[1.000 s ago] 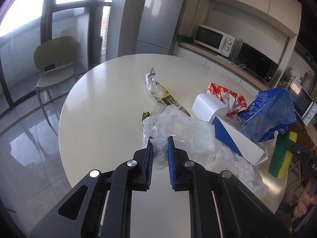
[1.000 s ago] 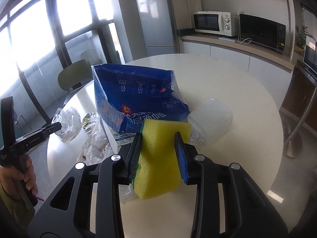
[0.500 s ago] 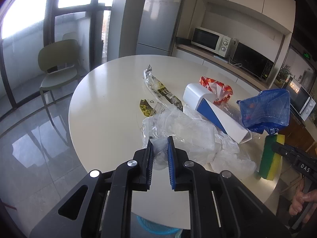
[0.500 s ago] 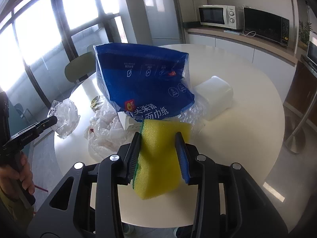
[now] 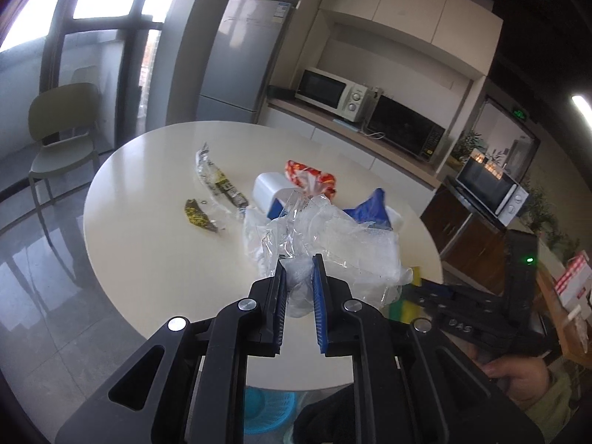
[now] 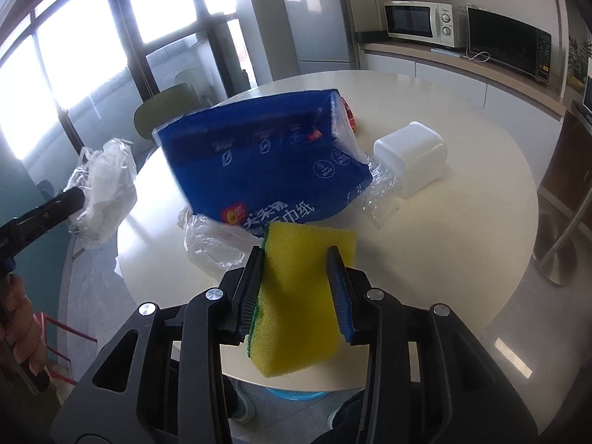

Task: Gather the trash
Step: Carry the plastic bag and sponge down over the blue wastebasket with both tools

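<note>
My left gripper (image 5: 299, 262) is shut on a bunch of clear plastic wrap (image 5: 325, 236), lifted off the round white table (image 5: 148, 222); the same wrap (image 6: 103, 192) hangs off the table's left edge in the right wrist view. My right gripper (image 6: 296, 253) is shut on a yellow sponge (image 6: 299, 296) with a green scouring side, held over the table's near edge. Just beyond it a blue tissue pack (image 6: 266, 166) rests on crumpled clear film (image 6: 214, 244). A white tub (image 6: 410, 159) lies on its side to the right.
Snack wrappers (image 5: 218, 185), a red packet (image 5: 310, 177) and a white and blue carton (image 5: 270, 192) lie on the table. A blue bin (image 5: 266, 407) stands on the floor under the near edge. A green chair (image 5: 63, 129) is at the far left, a counter with microwaves behind.
The left gripper has lifted the plastic wrap off the pile and pulled it back toward the table's near edge. The right gripper holds the sponge much as before, slightly further back.
</note>
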### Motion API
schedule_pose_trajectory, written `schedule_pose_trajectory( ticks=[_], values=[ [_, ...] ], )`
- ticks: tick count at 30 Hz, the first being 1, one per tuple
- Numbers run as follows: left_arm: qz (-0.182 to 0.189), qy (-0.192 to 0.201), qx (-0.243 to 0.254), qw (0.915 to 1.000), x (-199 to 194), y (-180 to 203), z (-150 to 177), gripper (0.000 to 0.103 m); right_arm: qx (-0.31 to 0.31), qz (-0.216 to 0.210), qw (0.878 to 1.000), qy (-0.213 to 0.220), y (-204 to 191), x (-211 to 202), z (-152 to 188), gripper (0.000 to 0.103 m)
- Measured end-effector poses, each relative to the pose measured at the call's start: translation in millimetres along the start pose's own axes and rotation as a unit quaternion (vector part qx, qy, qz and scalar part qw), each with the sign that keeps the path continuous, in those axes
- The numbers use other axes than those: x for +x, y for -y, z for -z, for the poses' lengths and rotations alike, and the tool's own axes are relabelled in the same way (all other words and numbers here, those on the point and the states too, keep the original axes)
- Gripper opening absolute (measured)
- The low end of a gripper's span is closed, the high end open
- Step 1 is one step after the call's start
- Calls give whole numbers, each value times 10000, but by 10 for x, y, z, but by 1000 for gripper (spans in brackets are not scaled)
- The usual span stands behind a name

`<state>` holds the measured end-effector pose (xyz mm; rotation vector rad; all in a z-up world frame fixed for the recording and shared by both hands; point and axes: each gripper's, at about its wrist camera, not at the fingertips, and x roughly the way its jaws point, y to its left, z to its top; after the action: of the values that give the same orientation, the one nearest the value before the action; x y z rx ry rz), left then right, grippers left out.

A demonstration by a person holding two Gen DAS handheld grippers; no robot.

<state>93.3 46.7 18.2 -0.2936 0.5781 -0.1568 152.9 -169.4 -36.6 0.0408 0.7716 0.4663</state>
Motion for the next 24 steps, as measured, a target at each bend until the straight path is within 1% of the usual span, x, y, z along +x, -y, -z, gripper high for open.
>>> schedule_pose_trajectory(
  ticks=[3,6,8,11,16,20,24],
  values=[
    [230,106,205,9995,-68,207,-44,12,2,-48,10000,10,-28,-18,37,33],
    [189,55,411,9990,4,352,-41,12,-10,-92,10000,32,-61,-58,58,33],
    [136,9,457,9989,41,390,-2,12,-2,-111,9999,59,-63,-114,76,33],
    [78,-14,402,9992,63,365,34,12,2,-85,9999,130,-28,-229,109,33],
    [-3,3,278,9996,-13,299,80,12,18,-46,9998,199,17,-375,181,33],
    [-63,26,236,9997,-156,277,147,12,-20,-82,9996,264,-3,-525,267,33],
    [-152,2,242,9996,-384,238,329,12,-132,-147,9994,301,-94,-680,408,33]
  ],
)
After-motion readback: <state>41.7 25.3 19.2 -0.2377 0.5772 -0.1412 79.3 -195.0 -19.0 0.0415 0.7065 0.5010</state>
